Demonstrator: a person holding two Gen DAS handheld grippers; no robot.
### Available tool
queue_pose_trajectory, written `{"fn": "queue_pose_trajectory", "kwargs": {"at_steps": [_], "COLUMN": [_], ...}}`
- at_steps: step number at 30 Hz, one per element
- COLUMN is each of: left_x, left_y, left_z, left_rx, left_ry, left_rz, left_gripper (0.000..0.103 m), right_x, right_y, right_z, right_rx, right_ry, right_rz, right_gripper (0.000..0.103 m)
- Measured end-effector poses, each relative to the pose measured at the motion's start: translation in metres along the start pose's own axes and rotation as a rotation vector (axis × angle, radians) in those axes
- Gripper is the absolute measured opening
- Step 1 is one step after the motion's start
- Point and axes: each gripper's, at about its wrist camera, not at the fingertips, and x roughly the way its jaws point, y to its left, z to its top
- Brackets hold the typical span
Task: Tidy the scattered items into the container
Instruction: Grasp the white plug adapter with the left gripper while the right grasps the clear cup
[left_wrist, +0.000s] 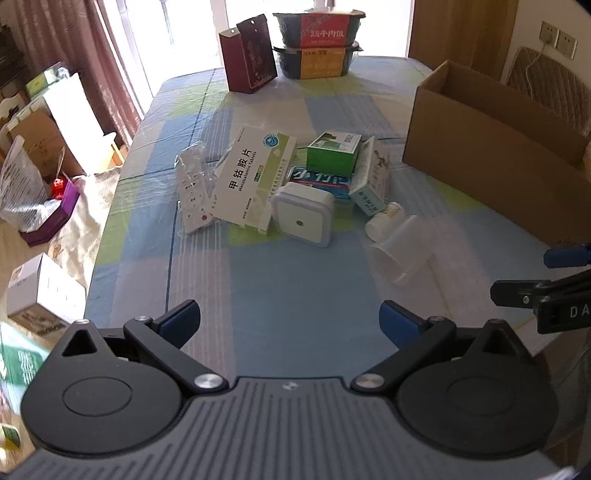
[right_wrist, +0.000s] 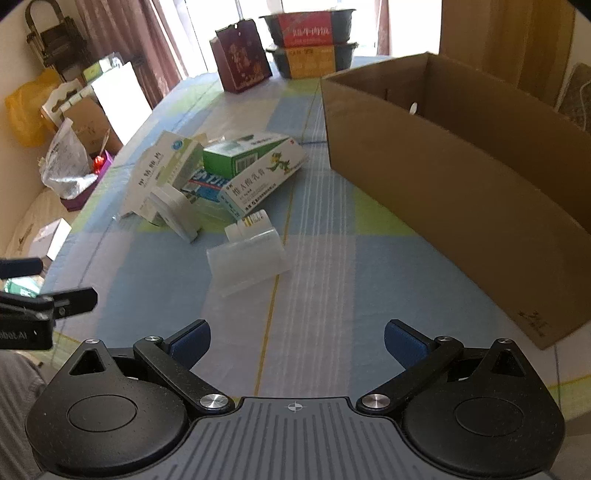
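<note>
Both hand-held grippers, left gripper (left_wrist: 290, 321) and right gripper (right_wrist: 297, 341), hover wide and empty; medicine cartons heap (left_wrist: 291, 177) awaits lifting beside brown open cardboard box (right_wrist: 461, 177).

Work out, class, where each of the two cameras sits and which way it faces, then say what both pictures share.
Left wrist: sits on the left gripper, looks forward along its open fingers at the medicine boxes and clear plastic cup; the right gripper's fingers show at the right edge.
Right wrist: sits on the right gripper, jaws open, faces the cup and cardboard box; the left gripper and a sleeve show at the left edge.
Shared: cup, cardboard box, green medicine box, checked tablecloth.
</note>
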Motion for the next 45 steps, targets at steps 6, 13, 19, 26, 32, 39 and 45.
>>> {"fn": "queue_pose_trajectory", "kwargs": {"at_steps": [6,13,19,26,32,39,45], "left_x": [0.031,0.061,0.075,0.084,0.085,0.088,0.092], "left_y": [0.015,0.024,0.026,0.036,0.037,0.038,0.026], "left_z": [0.009,0.020,0.025,0.021,0.015,0.017,0.031], "left_rx": [0.008,-0.011,0.016,0.000,0.018,0.018,0.072], "left_ry": [0.039,0.120,0.113,0.133,0.131,0.103,0.024], "left_rz": [-0.025,-0.026,-0.046,-0.064,-0.077,-0.103,-0.148], "left_gripper": [0.101,0.099,0.097,0.096,0.096,0.096,0.096], "right_x": [0.030,0.062,0.080,0.097,0.106,0.097,0.081], "right_y": [0.004,0.015,0.020,0.027,0.033,0.025,0.006], "right_z": [0.009,0.019,0.023,0.031,0.033,0.022,0.008], "right_rx": [-0.047,-0.112,-0.150,-0.202,-0.276,-0.330,-0.307], "right_ry": [0.020,0.043,0.047,0.028,0.020,0.017,0.036], "right_rz": [0.044,0.087,0.101,0.102,0.093,0.062,0.034], "right_gripper": [0.103,0.103,0.103,0.103,0.078,0.074,0.074]}}
